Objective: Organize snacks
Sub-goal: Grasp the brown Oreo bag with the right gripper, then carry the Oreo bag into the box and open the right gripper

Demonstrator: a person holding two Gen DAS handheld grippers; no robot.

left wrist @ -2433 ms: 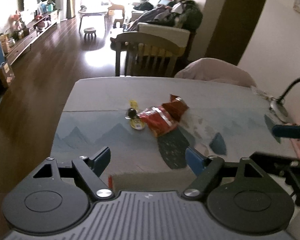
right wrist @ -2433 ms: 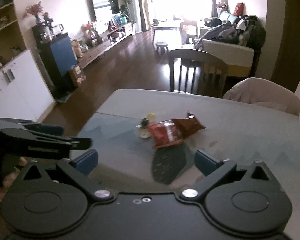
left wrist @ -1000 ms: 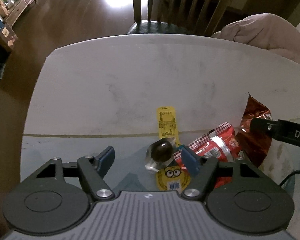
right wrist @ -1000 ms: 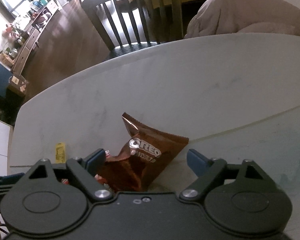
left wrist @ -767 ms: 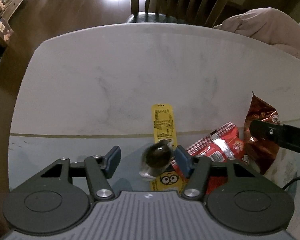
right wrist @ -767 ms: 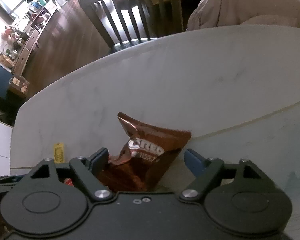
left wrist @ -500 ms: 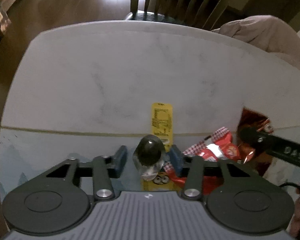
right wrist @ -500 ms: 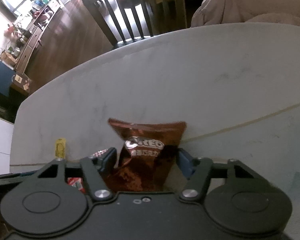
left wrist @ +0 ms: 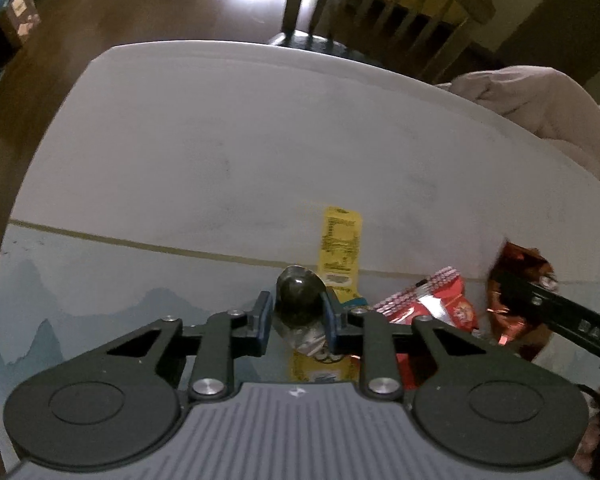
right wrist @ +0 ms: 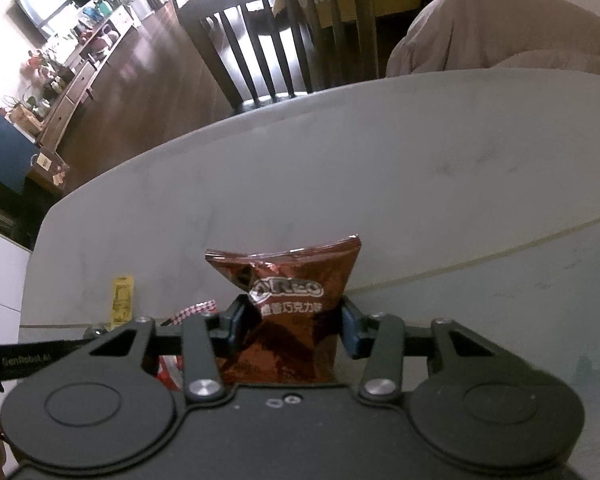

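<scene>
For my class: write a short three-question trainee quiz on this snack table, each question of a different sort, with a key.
1. True or false: the yellow sachet stands upright.
2. Which lies between the left gripper fingers? A) brown Oreo packet B) dark wrapped sweet C) red packet
3. Fill in: the right gripper is closing on the ____.

Key: 1 false; 2 B; 3 brown Oreo packet.

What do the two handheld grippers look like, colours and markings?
Both alike: left gripper and right gripper have matte black linkages, silver pivot screws and blue fingers. The left's body is ribbed grey; white lettering marks each gripper's side.
</scene>
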